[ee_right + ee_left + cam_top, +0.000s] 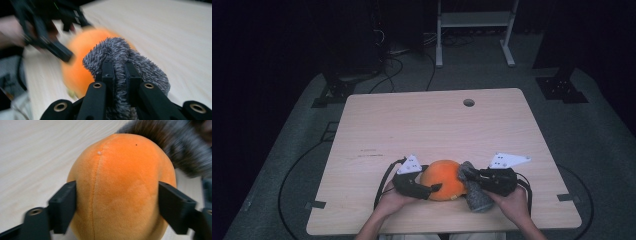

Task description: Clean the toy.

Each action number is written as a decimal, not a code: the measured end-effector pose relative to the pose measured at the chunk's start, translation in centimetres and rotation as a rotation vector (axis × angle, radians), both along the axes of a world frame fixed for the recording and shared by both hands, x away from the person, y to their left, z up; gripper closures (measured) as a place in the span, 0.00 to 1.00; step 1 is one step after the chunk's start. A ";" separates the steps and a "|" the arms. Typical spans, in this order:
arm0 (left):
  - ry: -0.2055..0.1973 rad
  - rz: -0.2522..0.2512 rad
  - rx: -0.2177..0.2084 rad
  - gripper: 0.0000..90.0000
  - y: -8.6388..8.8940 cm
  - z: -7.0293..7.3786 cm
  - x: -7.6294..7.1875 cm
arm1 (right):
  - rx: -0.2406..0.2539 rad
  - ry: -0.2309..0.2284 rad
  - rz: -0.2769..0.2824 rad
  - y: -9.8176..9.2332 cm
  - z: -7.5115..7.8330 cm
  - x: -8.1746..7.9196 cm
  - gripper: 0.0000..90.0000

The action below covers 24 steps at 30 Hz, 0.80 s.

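A light wooden table (437, 125) with a round cable hole (468, 102) stands on grey carpet (602, 145). Beyond it a white frame (474, 30), cables (397, 65), and darkness.

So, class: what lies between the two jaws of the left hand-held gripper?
An orange plush toy sits between the jaws of the left hand-held gripper, which touch its sides, as the left gripper view shows. A grey fuzzy cloth lies behind it.
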<state>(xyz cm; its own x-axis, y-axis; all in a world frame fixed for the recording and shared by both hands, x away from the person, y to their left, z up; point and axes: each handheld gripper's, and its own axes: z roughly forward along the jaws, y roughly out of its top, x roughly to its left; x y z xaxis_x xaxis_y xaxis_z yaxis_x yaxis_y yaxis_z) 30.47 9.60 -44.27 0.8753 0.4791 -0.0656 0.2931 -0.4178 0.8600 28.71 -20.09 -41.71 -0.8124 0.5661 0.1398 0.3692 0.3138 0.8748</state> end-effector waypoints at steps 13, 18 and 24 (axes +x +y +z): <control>-0.128 0.008 0.046 0.36 -0.8 0.3 -1.2 | -0.051 0.092 -0.106 -1.1 -1.8 1.5 0.90; -0.143 -0.025 0.066 0.35 -1.3 0.3 -1.6 | 0.067 0.017 -0.011 -0.6 0.1 0.4 0.90; -0.155 -0.047 0.097 0.34 -1.4 0.2 -2.0 | -0.014 0.024 0.002 0.1 -1.0 0.2 0.90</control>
